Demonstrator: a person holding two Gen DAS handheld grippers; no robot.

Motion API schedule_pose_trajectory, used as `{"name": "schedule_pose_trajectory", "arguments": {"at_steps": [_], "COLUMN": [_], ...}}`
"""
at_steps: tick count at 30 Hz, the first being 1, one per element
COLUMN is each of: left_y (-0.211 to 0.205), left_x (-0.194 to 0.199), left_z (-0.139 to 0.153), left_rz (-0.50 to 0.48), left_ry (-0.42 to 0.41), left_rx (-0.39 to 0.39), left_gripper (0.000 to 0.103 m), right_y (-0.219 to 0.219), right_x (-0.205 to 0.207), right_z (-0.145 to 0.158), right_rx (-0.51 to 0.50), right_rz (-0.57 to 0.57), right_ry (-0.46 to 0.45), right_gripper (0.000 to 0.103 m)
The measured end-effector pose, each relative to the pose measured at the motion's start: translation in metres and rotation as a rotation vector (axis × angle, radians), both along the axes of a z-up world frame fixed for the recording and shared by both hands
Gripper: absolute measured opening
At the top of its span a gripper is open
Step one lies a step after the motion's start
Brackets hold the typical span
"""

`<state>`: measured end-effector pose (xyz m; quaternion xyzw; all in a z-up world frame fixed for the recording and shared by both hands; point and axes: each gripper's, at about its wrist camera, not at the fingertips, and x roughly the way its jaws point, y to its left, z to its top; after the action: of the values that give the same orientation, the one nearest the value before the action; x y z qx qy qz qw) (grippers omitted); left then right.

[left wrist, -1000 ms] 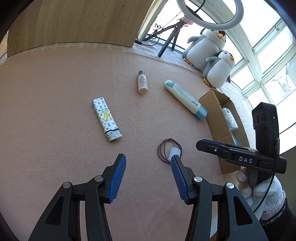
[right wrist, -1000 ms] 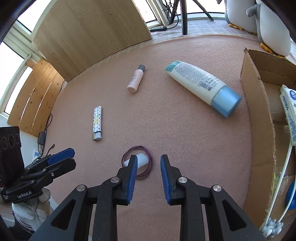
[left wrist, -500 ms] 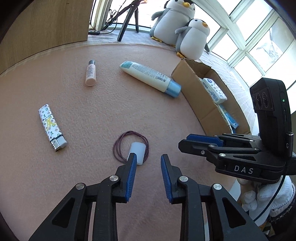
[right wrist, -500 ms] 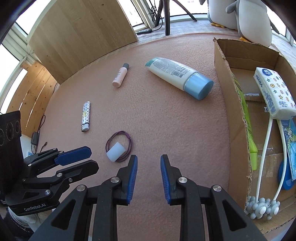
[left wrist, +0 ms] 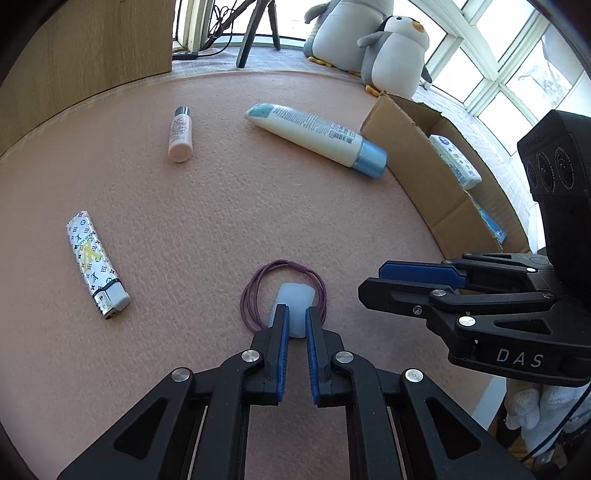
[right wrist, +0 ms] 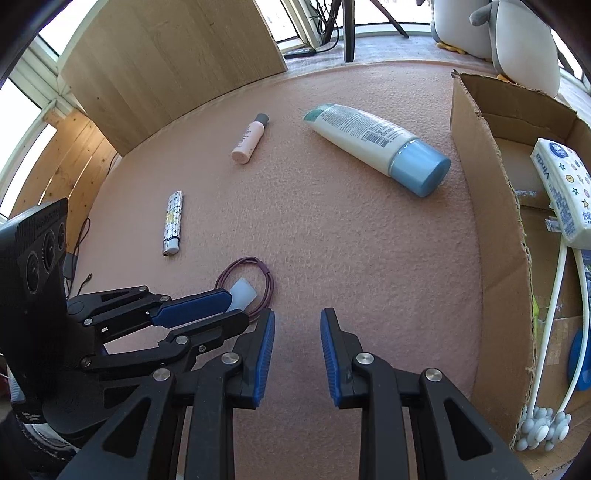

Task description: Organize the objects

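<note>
A small translucent white cap (left wrist: 294,300) lies inside a purple hair tie (left wrist: 282,266) on the pink mat. My left gripper (left wrist: 295,314) has closed its jaws to a narrow gap around the cap's near end; it also shows in the right wrist view (right wrist: 221,306). My right gripper (right wrist: 297,325) is open and empty, just right of the hair tie (right wrist: 258,269). A patterned lighter (left wrist: 96,274), a small pink bottle (left wrist: 180,134) and a cream tube with a blue cap (left wrist: 317,134) lie further out.
An open cardboard box (right wrist: 491,206) stands at the right, holding a tissue pack (right wrist: 565,192) and other items. Two plush penguins (left wrist: 373,48) and a tripod leg (left wrist: 255,33) stand beyond the mat. A wooden panel (right wrist: 166,66) stands at the back left.
My left gripper has moved forward onto the white cap and its jaws have narrowed from open to almost closed around it. My right gripper stays open near the hair tie.
</note>
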<state>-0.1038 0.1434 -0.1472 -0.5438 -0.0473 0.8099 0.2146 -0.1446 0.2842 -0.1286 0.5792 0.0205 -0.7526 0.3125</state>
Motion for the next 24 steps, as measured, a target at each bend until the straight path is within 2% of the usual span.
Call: {"name": "schedule_pose_trajectory", "arguments": {"at_steps": [6,10,15,18,20,22,24], "left_y": [-0.022,-0.035,-0.049,-0.056,-0.061,-0.065,-0.066], "left_x": [0.006,0.008,0.011,0.011,0.012,0.012,0.012], "left_z": [0.007,0.009,0.005,0.0,-0.002,-0.002,-0.001], "left_rz": [0.054,0.093,0.128,0.149,0.163,0.182,0.189], "left_ry": [0.01,0.004,-0.004,-0.017,-0.024,-0.032,-0.04], "left_rx": [0.044,0.063,0.066,0.062,0.063,0.078,0.098], "left_gripper": [0.009,0.003,0.003,0.003,0.003,0.003,0.012], "right_y": [-0.013,-0.029,-0.048,-0.062,-0.069,-0.069,-0.063], "right_x": [-0.002,-0.003,-0.002,0.008,0.016,0.018,0.015], "right_z": [-0.006,-0.007,-0.006,-0.006,-0.006,-0.007,-0.007], "right_rx": [0.018,0.049,0.09,0.161,0.228,0.243,0.231], "right_rz": [0.023,0.056,0.099,0.169,0.22,0.233,0.216], "right_ry": [-0.017,0.002,0.046,0.117,0.176,0.192,0.183], "right_gripper": [0.023,0.023,0.023,0.023,0.021,0.014,0.009]}}
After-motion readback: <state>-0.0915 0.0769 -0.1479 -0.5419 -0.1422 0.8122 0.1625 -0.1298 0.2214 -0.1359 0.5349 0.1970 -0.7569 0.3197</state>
